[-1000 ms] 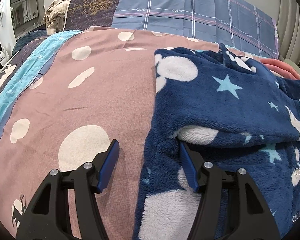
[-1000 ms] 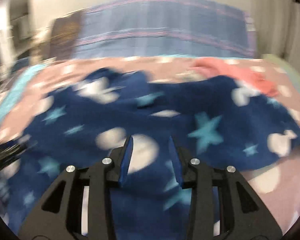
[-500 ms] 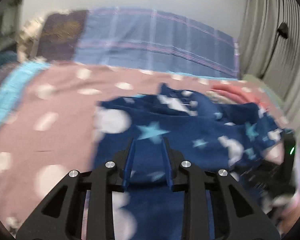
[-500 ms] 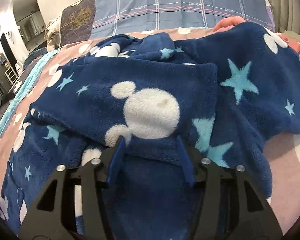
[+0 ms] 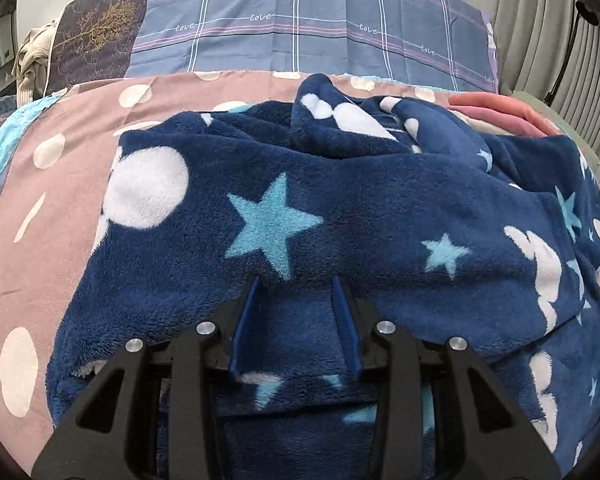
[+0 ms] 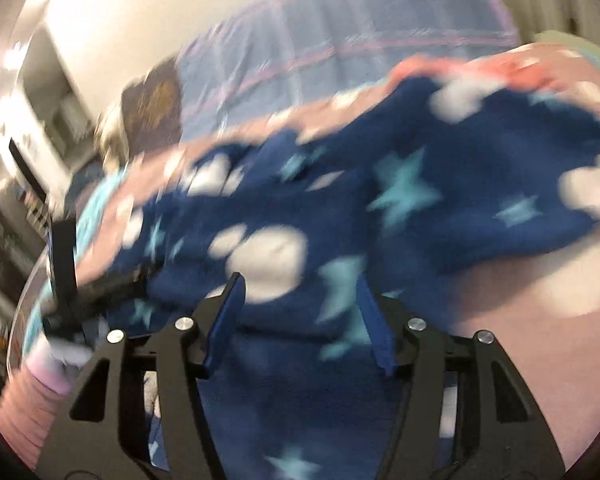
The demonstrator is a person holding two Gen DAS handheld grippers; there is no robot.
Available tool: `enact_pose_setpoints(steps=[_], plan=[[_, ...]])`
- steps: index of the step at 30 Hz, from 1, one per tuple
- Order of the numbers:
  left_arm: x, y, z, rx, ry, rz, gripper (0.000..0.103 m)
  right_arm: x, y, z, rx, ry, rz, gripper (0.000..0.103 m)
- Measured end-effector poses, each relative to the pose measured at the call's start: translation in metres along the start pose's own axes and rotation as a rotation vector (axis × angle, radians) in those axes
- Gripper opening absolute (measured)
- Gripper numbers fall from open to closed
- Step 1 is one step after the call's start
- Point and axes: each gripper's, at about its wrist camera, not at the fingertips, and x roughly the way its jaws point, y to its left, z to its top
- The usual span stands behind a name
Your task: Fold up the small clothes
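We see a bed (image 5: 80,200) covered with a pink-brown sheet with pale dots, and one strip of light blue cloth (image 5: 4,148) runs along its left edge. At the head of the bed stand two pillows: one dark pillow with a golden tree (image 5: 96,40) on the left, and one blue checked pillow (image 5: 308,28) beside it to the right. Further right hangs a grey curtain (image 5: 548,40).

On the bed lies one navy fleece garment (image 5: 380,208), printed with light blue stars and white shapes. It is folded over itself and rumpled. Behind it, on the right, we see one salmon-pink cloth (image 5: 500,114).

The left tool (image 5: 296,284) is low over the near part of the garment. Its two blue fingers (image 5: 244,320) stand apart, and the jaws have just been opening a little; fleece lies between them, but the pads do not press it.

The right wrist view is blurred. There the right tool (image 6: 300,284) also has two fingers standing apart over the same garment, fleece between them and not squeezed. At the left edge of this view we see something black, too blurred for us to name, and one pink striped sleeve (image 6: 32,396) below it.
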Motion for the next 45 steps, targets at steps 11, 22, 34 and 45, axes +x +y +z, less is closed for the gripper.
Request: enact_pose_setpoints(steps=[11,22,34,45], plan=[[-0.002,0.003,0.003,0.01,-0.005,0.012,0.04,-0.107,-0.252,0.028,0.692,-0.203,-0.277,0.068],[-0.01,0.008,0.0,-0.003,-0.033,-0.06,0.065,-0.094,-0.28,0.065,0.819,-0.285,-0.271,0.013],[-0.01,0.004,0.0,0.018,-0.028,-0.048,0.073,-0.04,0.042,0.085,-0.156,-0.212,0.084,0.012],[-0.014,0.018,-0.001,-0.041,-0.04,-0.189,0.073,0.062,0.095,-0.011,-0.333,0.108,0.129,0.025]])
